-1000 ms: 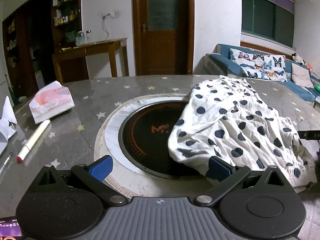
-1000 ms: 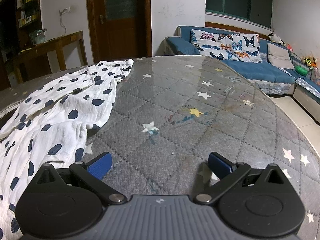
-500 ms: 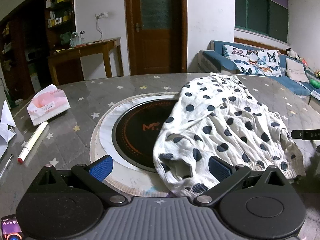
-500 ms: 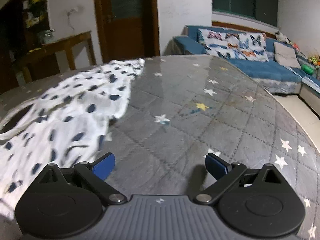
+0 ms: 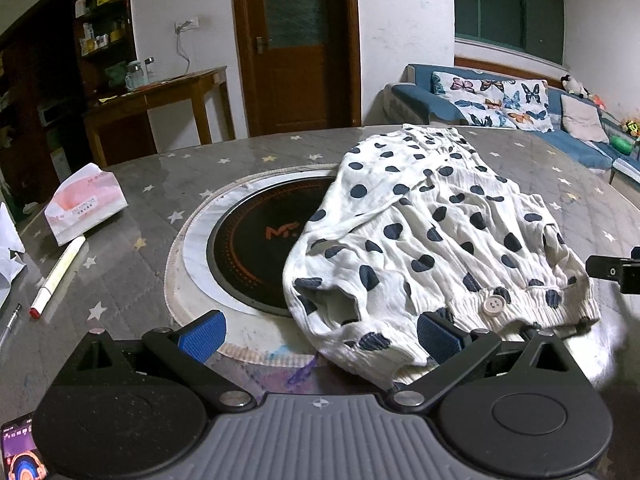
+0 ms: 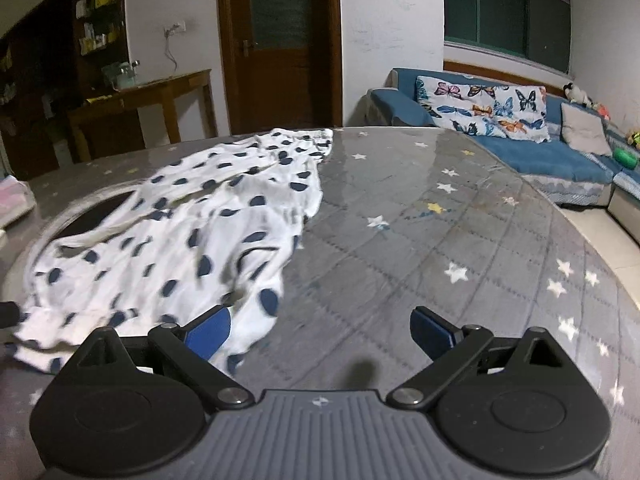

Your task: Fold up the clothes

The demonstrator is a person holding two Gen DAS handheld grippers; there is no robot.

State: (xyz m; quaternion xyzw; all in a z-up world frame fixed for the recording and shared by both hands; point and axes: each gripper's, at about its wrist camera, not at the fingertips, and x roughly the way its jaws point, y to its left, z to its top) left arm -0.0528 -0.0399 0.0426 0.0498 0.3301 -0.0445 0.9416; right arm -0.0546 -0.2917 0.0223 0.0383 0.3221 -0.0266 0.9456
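Observation:
A white garment with dark blue dots (image 5: 432, 240) lies crumpled on the round grey star-patterned table (image 5: 132, 280), partly over the black hob in its middle. It also shows in the right wrist view (image 6: 188, 236). My left gripper (image 5: 320, 330) is open and empty, its right finger at the garment's near hem by a white button (image 5: 493, 303). My right gripper (image 6: 320, 330) is open and empty, its left finger over the garment's right edge. Part of the right gripper shows at the left wrist view's right edge.
A black induction hob (image 5: 260, 244) is set in the table. A tissue pack (image 5: 84, 208), a marker pen (image 5: 58, 276) and white paper (image 5: 8, 248) lie at the left. A phone (image 5: 20, 452) sits near the front left. A blue sofa (image 6: 520, 144) stands beyond the table.
The garment's near hem has been drawn toward the table's front, bunching into a shorter heap. Both grippers have pulled back slightly and stay open.

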